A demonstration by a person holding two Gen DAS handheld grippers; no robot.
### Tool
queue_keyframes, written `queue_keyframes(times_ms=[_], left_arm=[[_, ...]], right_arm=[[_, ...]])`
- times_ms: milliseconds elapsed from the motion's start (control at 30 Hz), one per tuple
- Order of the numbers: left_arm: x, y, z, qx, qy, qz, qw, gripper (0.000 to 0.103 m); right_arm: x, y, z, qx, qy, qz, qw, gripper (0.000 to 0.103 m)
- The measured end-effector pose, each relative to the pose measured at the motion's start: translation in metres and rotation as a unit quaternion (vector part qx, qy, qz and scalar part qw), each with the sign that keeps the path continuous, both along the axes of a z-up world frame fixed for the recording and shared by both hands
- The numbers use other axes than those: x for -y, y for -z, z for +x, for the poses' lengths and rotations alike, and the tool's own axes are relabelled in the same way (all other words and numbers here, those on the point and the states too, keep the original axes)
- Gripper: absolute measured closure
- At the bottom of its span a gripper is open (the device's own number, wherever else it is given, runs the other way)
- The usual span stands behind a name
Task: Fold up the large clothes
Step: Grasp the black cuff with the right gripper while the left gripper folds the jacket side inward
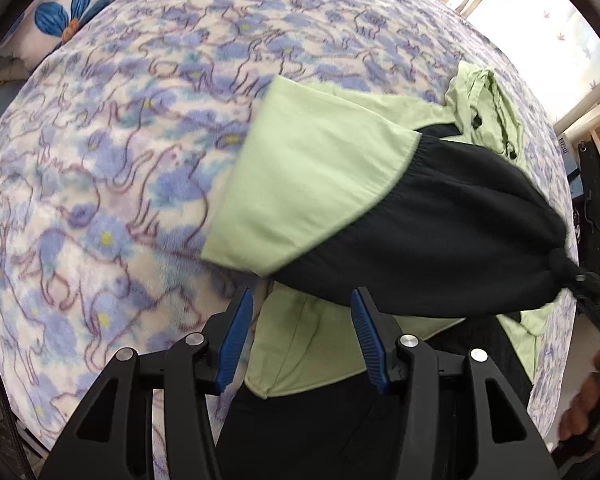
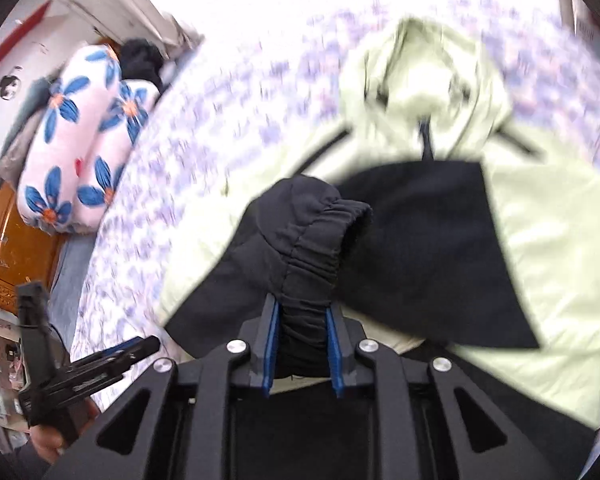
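Left wrist view close above bed, right wrist view close, forward, both sharing jacket (image 1: 320,184) (image 2: 540,240)

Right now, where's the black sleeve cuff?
Clamped between the right gripper fingers: the black cuff sits centre of the right wrist view, lifted over the green jacket on the floral blanket. Left gripper is open nearby.

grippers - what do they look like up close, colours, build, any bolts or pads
Both match. The left gripper and right gripper are matte black plastic with angular linkage arms that have triangular cut-outs. Round silver bolt heads mark the pivots. Each finger carries a ribbed blue pad on its inner face. No cables or markings show in either gripper's own view. A bare hand, no sleeve in sight, grips the right handle.
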State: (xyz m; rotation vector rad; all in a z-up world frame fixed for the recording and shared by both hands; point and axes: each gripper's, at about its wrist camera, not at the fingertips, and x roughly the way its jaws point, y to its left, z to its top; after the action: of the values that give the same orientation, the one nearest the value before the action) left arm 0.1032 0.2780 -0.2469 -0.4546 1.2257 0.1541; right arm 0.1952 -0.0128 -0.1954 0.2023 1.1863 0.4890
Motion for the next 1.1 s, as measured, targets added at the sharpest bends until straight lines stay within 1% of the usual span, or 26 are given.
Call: queue_keyframes(times_ms=[100, 167, 300, 467, 533, 667, 833, 933, 1000, 1100], left_arm=[[0.003, -0.007, 0.013, 0.014, 0.005, 0.0, 0.9999, 0.053], [0.006, -0.008, 0.021, 0.019, 0.01, 0.002, 0.9998, 0.053], [0.014, -0.001, 0.042, 0.019, 0.022, 0.011, 0.9995, 0.053], [0.017, 0.009, 0.057, 0.012, 0.026, 0.016, 0.9995, 0.053], [0.018, 0.015, 0.062, 0.009, 0.027, 0.018, 0.9994, 0.053], [0.022, 0.026, 0.075, 0.0, 0.035, 0.027, 0.999, 0.053], [0.032, 0.037, 0.088, -0.005, 0.044, 0.029, 0.9986, 0.053], [0.038, 0.044, 0.094, -0.01, 0.051, 0.034, 0.9981, 0.053], [0.042, 0.05, 0.098, -0.016, 0.055, 0.039, 0.9976, 0.053], [0.045, 0.06, 0.106, -0.028, 0.057, 0.047, 0.9969, 0.053]], right_arm=[[0.024, -0.024, 0.01, 0.033, 0.022, -0.005, 0.999, 0.082], [0.039, -0.03, 0.017, 0.046, 0.035, -0.015, 0.998, 0.082], [0.059, -0.028, 0.029, 0.064, 0.055, -0.048, 0.995, 0.082], [0.081, -0.024, 0.035, 0.069, 0.085, -0.063, 0.992, 0.082], [0.09, -0.02, 0.039, 0.066, 0.097, -0.063, 0.991, 0.082], [0.098, -0.008, 0.043, 0.059, 0.102, -0.074, 0.99, 0.082], [0.11, 0.009, 0.047, 0.061, 0.12, -0.108, 0.985, 0.082], [0.119, 0.02, 0.053, 0.053, 0.134, -0.122, 0.982, 0.082], [0.123, 0.034, 0.058, 0.04, 0.139, -0.136, 0.98, 0.08], [0.128, 0.057, 0.064, 0.005, 0.14, -0.158, 0.977, 0.076]])
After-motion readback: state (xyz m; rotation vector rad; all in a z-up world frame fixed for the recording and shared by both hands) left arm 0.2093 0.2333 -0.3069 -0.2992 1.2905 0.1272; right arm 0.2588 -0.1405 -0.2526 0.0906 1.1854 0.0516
